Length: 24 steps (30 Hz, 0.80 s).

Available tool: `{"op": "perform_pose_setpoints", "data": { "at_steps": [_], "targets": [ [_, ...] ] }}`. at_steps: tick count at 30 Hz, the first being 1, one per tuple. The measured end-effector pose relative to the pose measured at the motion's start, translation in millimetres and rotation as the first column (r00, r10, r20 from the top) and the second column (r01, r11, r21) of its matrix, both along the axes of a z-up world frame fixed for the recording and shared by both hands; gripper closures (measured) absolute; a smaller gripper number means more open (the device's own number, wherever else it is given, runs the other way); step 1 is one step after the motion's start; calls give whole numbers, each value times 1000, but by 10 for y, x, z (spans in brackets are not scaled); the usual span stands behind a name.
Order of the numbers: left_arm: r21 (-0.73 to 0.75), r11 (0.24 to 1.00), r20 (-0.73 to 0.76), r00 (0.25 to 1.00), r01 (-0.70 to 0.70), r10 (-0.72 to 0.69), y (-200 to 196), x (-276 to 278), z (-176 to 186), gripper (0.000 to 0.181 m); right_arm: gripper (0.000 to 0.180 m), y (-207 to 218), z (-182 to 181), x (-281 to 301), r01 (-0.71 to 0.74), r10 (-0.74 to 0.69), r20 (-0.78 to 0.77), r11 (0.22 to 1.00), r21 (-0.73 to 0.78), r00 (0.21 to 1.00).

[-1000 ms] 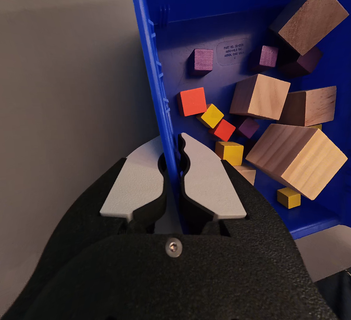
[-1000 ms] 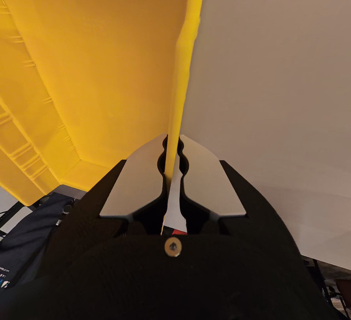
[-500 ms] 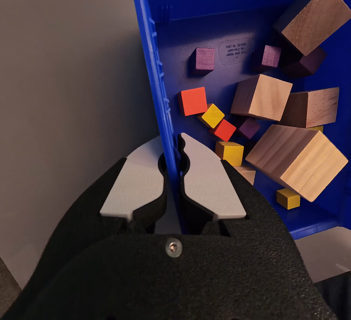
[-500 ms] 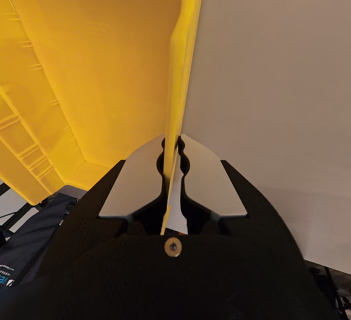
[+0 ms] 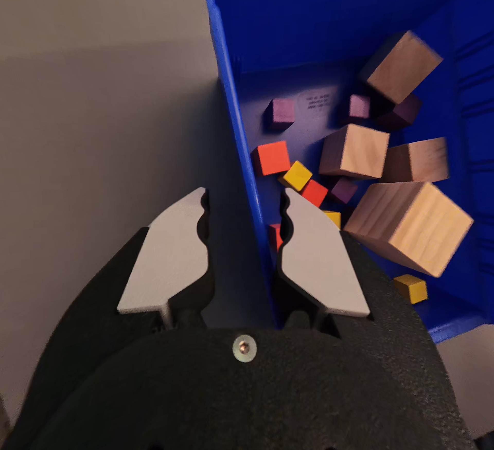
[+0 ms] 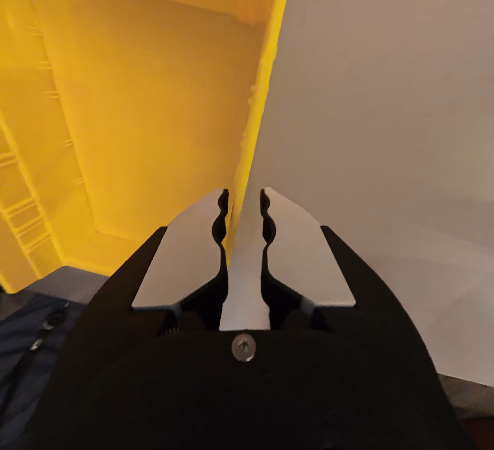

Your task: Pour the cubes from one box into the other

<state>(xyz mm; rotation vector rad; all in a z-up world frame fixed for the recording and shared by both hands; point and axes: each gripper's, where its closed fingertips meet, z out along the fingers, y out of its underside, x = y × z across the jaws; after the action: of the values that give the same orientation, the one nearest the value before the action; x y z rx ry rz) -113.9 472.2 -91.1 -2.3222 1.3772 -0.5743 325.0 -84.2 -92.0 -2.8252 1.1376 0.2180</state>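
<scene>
Fingers on both your grippers have parted since half a second ago. Your left gripper (image 5: 243, 194) now straddles the near left wall of the blue box (image 5: 334, 17) without clamping it; your right gripper (image 6: 243, 191) stands apart around the right wall of the yellow box (image 6: 149, 106). Only your left view shows the cubes (image 5: 355, 151): wooden, purple, orange and yellow, lying in the blue box. Your right view shows the yellow box empty on the table (image 6: 387, 116).

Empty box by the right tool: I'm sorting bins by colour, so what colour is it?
Yellow. The empty box shows best in the right wrist view.
</scene>
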Motion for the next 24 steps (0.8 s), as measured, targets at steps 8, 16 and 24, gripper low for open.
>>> {"op": "perform_pose_setpoints", "data": {
  "at_steps": [8,16,24],
  "targets": [
    [115,991,539,842,-60,-12,-54,-66,1146,125,155,390,1111,171,-143,23,484,967,211,875],
    [200,980,812,563,-14,-158,-590,-286,2134,143,155,1250,2362,-879,-605,-180,887,672,427,426],
    [435,899,818,435,-40,-376,-1066,-420,2453,146,123,2049,2364,-2049,-798,-215,868,343,496,447]
  ]
}}
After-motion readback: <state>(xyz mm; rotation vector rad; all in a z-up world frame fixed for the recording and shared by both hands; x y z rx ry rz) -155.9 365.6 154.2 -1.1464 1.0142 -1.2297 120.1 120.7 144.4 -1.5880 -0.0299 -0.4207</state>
